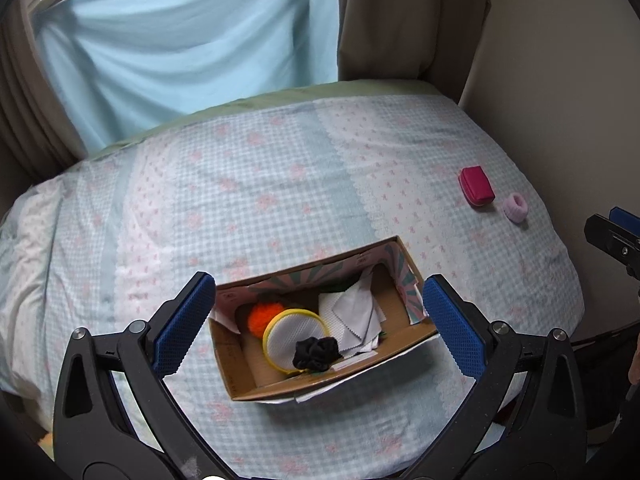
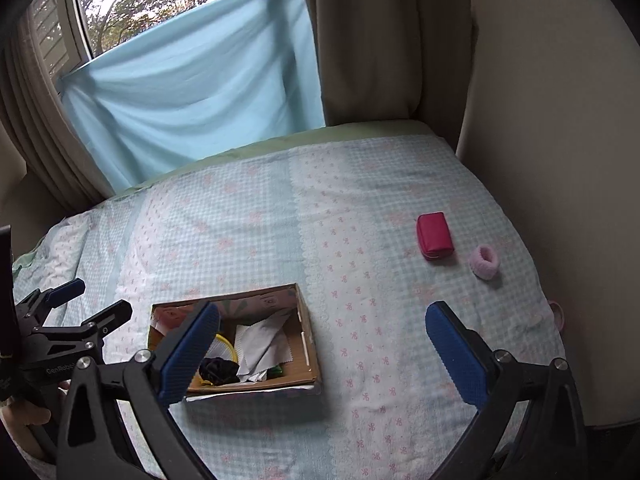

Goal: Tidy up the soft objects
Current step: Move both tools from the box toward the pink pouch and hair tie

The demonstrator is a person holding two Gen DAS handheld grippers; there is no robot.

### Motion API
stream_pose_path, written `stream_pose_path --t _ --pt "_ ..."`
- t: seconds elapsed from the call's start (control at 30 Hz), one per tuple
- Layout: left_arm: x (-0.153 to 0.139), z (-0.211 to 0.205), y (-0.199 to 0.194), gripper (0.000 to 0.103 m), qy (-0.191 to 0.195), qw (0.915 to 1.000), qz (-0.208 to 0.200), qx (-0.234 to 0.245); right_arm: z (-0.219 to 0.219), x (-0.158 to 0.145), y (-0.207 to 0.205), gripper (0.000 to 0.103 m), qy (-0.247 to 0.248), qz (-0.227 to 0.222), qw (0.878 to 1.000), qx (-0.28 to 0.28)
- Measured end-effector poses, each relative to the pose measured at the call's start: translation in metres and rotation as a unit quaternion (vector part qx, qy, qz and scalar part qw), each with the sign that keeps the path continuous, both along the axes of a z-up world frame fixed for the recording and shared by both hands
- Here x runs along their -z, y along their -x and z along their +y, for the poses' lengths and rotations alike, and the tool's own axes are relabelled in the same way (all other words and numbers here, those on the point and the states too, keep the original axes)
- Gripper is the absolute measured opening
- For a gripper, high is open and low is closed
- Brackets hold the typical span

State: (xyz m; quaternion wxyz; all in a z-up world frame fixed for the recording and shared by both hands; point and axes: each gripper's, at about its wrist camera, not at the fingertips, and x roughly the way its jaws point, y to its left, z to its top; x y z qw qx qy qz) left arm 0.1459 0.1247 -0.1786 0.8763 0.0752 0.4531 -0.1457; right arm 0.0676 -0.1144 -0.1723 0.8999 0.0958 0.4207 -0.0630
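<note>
An open cardboard box [image 1: 256, 380] [image 2: 308, 344] sits on the bed. It holds a black scrunchie [image 1: 316, 354] [image 2: 218, 370], a yellow-rimmed white puff [image 1: 284, 338], an orange pompom [image 1: 262, 316] and grey-white cloths [image 1: 354, 312] [image 2: 260, 344]. A pink pouch [image 1: 476, 185] [image 2: 435, 235] and a pale pink scrunchie [image 1: 516, 208] [image 2: 485, 262] lie on the bed at the far right. My left gripper [image 1: 318, 320] [image 2: 86, 300] is open and empty above the box. My right gripper [image 2: 322, 356] is open and empty just right of the box; its tip shows in the left wrist view [image 1: 612, 228].
The bed [image 1: 280, 184] [image 2: 360, 200] has a blue-checked cover with pink flowers. A light blue sheet [image 1: 184, 40] [image 2: 200, 80] and beige curtains [image 2: 360, 40] hang behind it. A beige wall [image 2: 540, 120] borders the bed's right side.
</note>
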Motion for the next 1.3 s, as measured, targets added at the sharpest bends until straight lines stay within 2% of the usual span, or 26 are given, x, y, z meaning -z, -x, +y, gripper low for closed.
stream_pose_path --t 0.27,0.53,0.67,0.87,1.0,1.3 --pt "-0.018 -0.111 -0.026 0.103 0.011 0.9998 -0.018 0.000 -0.114 -0.008 -0.001 0.103 0.001 -0.021 0.999 0.037" --pt "0.007 -0.231 -0.072 0.103 0.013 0.9998 0.013 0.003 -0.217 0.019 -0.036 0.103 0.004 -0.007 0.999 0.037" --pt "0.038 -0.278 -0.096 0.103 0.014 0.9992 0.038 -0.002 -0.256 0.056 -0.057 0.103 0.001 0.008 1.000 0.028" --pt "0.099 -0.338 -0.124 0.103 0.005 0.9939 0.109 0.018 -0.301 0.116 -0.078 0.103 -0.035 0.042 0.998 0.044" --pt "0.142 -0.373 -0.143 0.103 0.005 0.9868 0.158 0.036 -0.319 0.146 -0.085 0.103 -0.039 0.064 0.996 0.058" --pt "0.227 -0.440 -0.195 0.103 0.002 0.9723 0.225 0.062 -0.333 0.209 -0.115 0.103 -0.034 0.107 0.993 0.046"
